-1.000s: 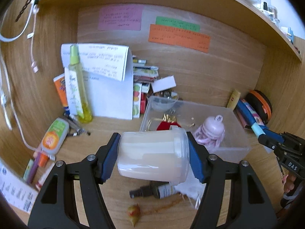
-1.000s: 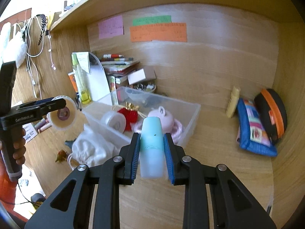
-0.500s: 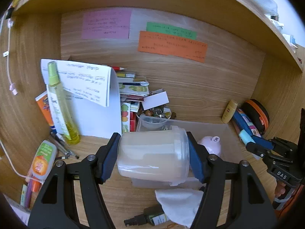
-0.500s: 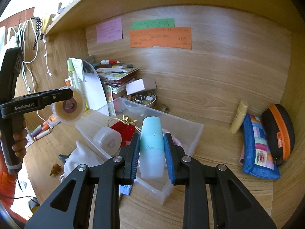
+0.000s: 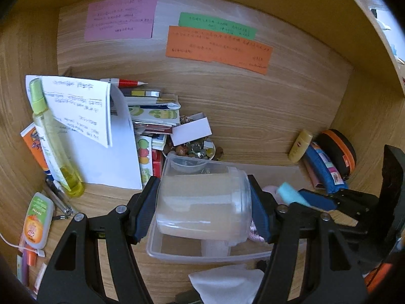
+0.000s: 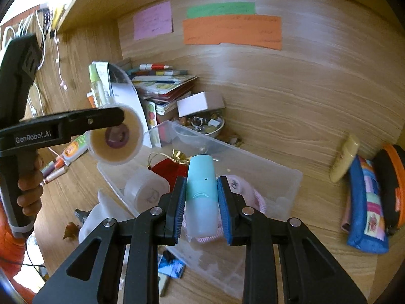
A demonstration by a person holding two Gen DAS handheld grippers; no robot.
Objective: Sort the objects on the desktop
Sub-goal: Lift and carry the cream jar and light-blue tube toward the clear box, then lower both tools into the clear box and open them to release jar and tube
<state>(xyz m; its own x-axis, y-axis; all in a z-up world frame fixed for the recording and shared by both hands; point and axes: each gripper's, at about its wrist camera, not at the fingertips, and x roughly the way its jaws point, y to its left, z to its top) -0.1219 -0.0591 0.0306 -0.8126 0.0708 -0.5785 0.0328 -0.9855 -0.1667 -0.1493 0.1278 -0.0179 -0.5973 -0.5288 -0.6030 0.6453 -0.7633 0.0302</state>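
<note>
While both grippers hang over the clear plastic bin (image 6: 286,177) near the middle of the surface (image 6: 291,116), I have each one loaded. My left gripper (image 5: 203,205) has its jaws clamped on a translucent white jar (image 5: 202,202), held on its side with the lid toward the right pad, above the bin's near-left end. My right gripper (image 6: 201,200) has its jaws closed tight on a slim pale-teal tube (image 6: 202,192), standing upright between the blue pads, over the bin's near wall. Inside the bin I can see a second white jar (image 6: 145,188) lying on its side, a red pouch with gold trim (image 6: 168,168) and a pink item (image 6: 253,197) partly behind my fingers. A white cloth (image 6: 101,215) lies just outside the bin's left end. At the back-left corner of the surface sit a stack of books and cards (image 5: 152,116), a small bowl of trinkets (image 6: 205,124) and a tall yellow-green spray bottle (image 5: 54,141). Near the right edge lie a blue patterned pouch (image 6: 367,207) and a black-and-orange case (image 6: 391,185).
</note>
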